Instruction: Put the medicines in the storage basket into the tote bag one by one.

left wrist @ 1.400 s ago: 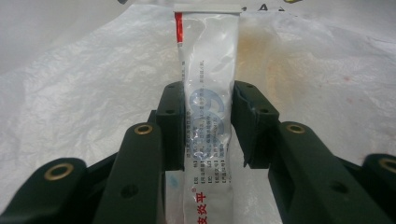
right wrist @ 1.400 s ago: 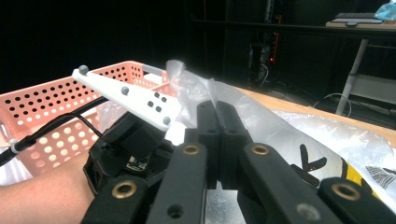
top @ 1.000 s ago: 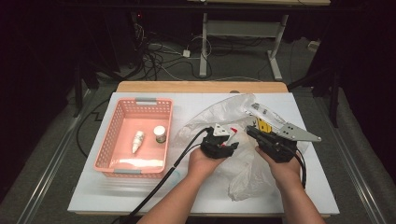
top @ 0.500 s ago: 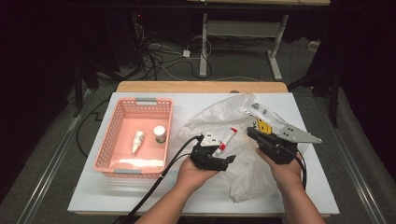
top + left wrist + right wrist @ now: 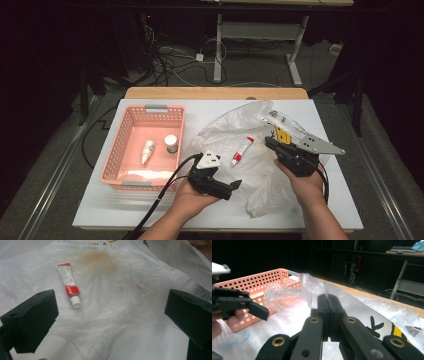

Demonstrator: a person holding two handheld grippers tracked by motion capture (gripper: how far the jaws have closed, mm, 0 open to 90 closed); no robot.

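**Let go of the tube, backed off**

Pulled the left claw [image 5: 232, 186] back toward the near edge of the counter [image 5: 100, 210] since the earlier frame, away from the tube [image 5: 242, 151]. Has just been opening its jaws; now stands wide apart with nothing between them. Left the tube exactly where it was, flat on the bag [image 5: 225, 130], cap end toward the left claw, just ahead of the 2 jaws in the left gripper view. Keeps the right claw [image 5: 328, 312] together, clamped on a fold of the bag, film rising from the tips.

Probably sets up a fresh grab on the tube for the trip to the basket [image 5: 125, 150], where 1 bottle [image 5: 148, 151] and 1 jar [image 5: 171, 143] already lie.

To do that well:
- Square the left claw over the tube so the jaws straddle its width, not its length.
- Come down on the red band near the cap, where the body looks firmest.
- Close on the tube alone; avoid pinching the film beneath, or the bag lifts too.
- Keep the right claw clamped and steady so the bag stays taut and flat.
- Lift straight up before swinging over the basket wall.
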